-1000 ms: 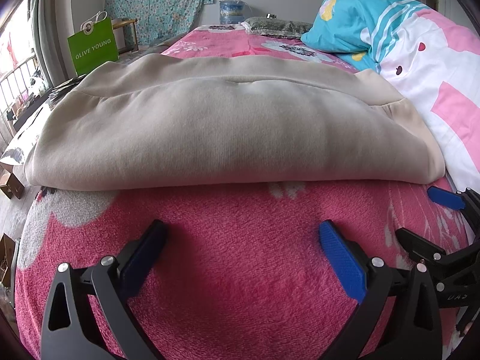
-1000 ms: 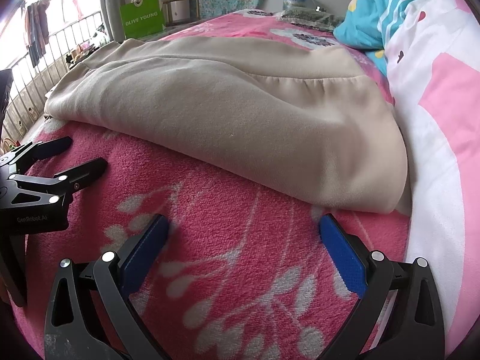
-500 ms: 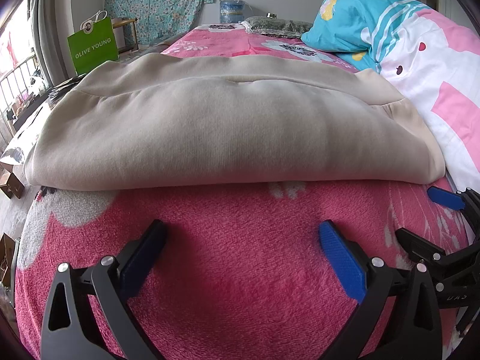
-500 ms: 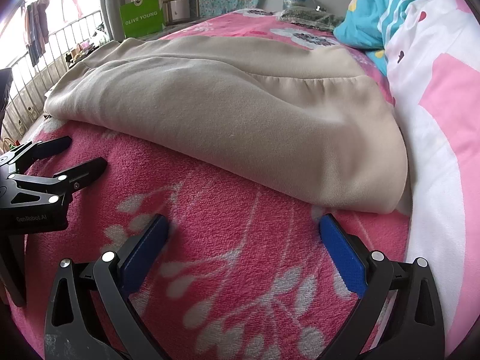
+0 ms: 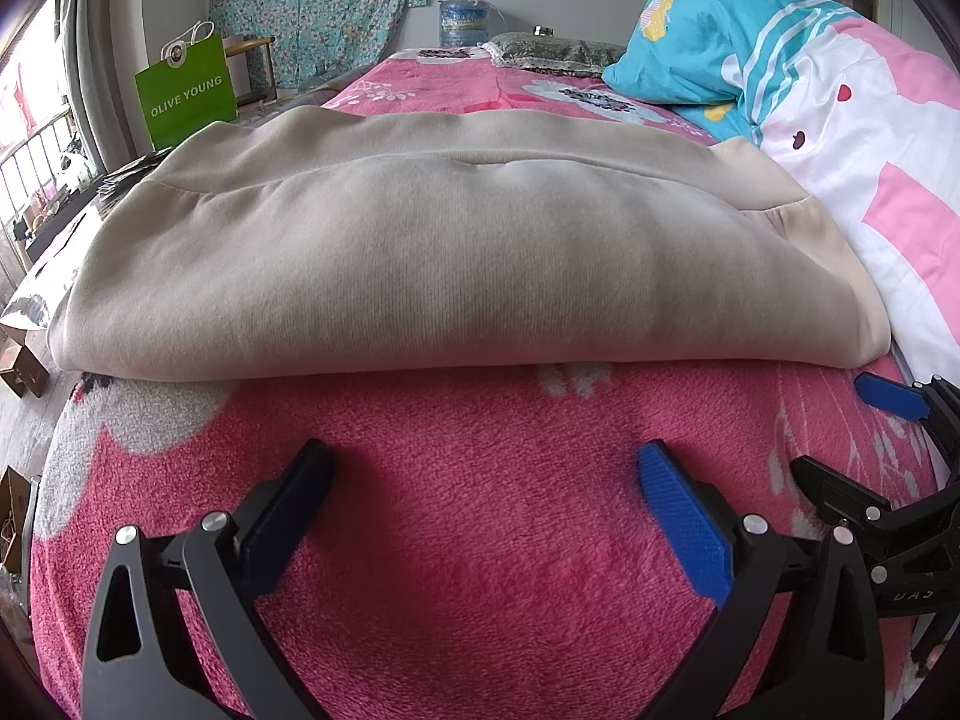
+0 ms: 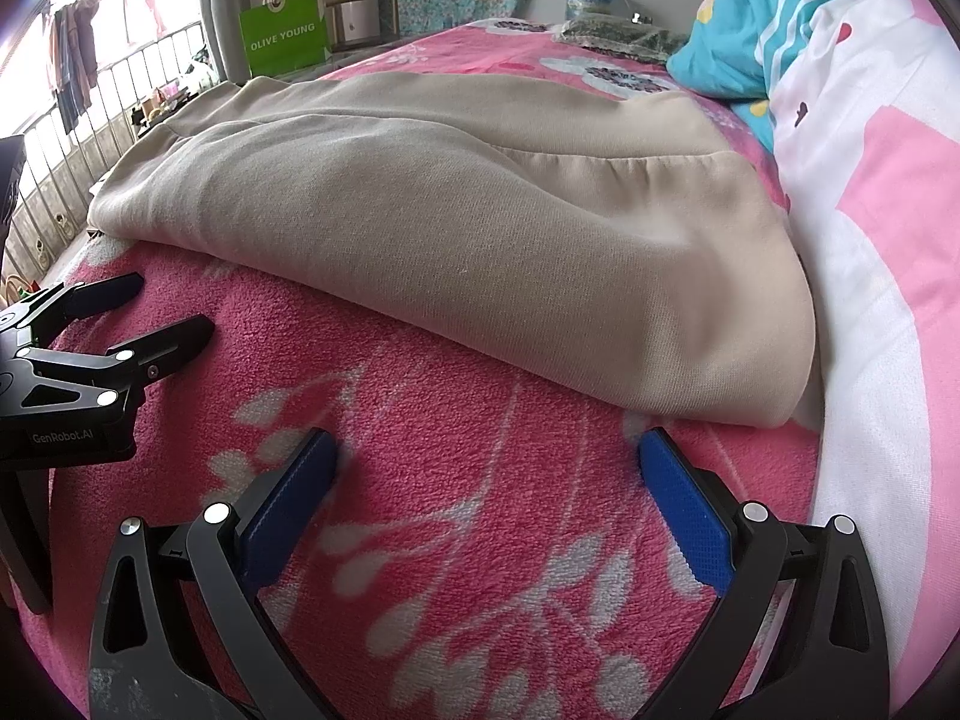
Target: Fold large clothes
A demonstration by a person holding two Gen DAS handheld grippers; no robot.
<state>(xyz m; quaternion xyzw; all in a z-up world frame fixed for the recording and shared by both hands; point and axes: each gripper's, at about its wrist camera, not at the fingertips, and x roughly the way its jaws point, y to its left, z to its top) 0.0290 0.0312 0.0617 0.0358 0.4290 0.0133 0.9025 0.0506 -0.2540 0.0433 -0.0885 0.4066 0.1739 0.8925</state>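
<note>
2 grippers unmoved, jaws wide | beige garment [image 5: 456, 264] folded, unchanged | pink blanket [image 5: 480, 516]

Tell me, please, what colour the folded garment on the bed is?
Plain beige, with no pattern. The garment shows best in the left wrist view.

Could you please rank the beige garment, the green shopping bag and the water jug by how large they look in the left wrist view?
1. Beige garment, by far the largest.
2. Green shopping bag.
3. Water jug, smallest, though it stands farthest back, so its true size is unsure.
</note>
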